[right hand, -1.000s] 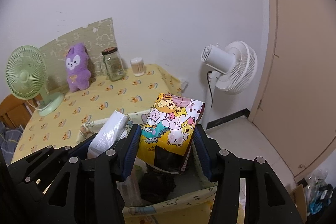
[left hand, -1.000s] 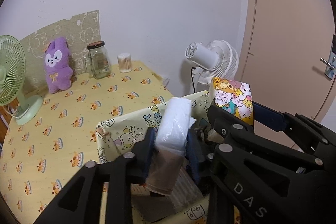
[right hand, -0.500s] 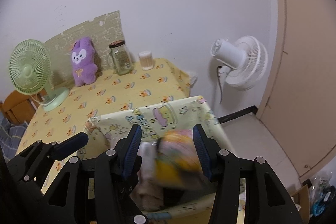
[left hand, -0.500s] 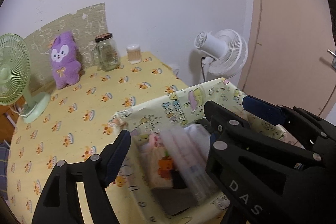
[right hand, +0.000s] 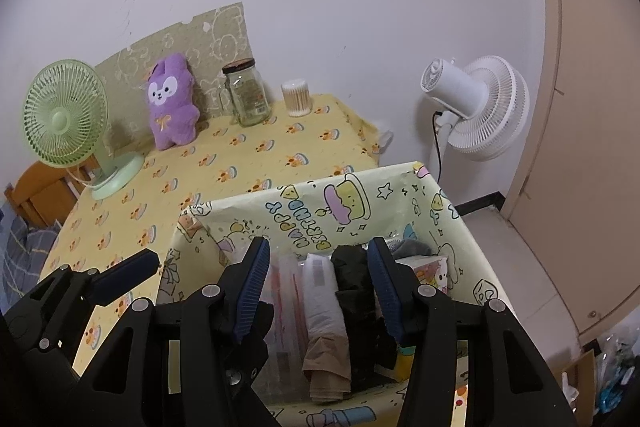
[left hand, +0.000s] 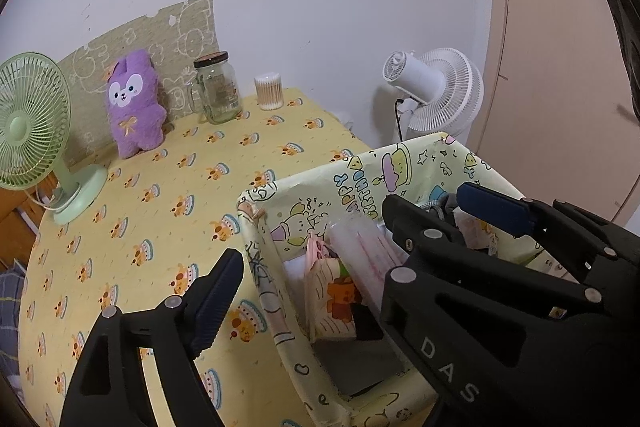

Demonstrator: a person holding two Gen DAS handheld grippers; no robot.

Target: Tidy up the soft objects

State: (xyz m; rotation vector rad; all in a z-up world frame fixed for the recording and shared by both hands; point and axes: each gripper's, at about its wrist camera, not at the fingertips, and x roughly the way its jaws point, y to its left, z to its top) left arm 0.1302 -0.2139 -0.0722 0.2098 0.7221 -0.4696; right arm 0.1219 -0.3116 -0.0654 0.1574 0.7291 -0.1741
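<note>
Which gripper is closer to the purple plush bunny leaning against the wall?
Left. The left gripper straddles the box's table-side wall, towards the purple plush bunny. The right gripper sits further right, over the box.

We see both views evenly and softly lit from overhead, with faint shadows behind the purple plush (left hand: 134,105) and green fan (right hand: 66,115) beyond the claws. No glare shows. Fisheye bending curves the door frame at right, dark vignetting rings every corner, and focus stays fairly sharp throughout.
</note>
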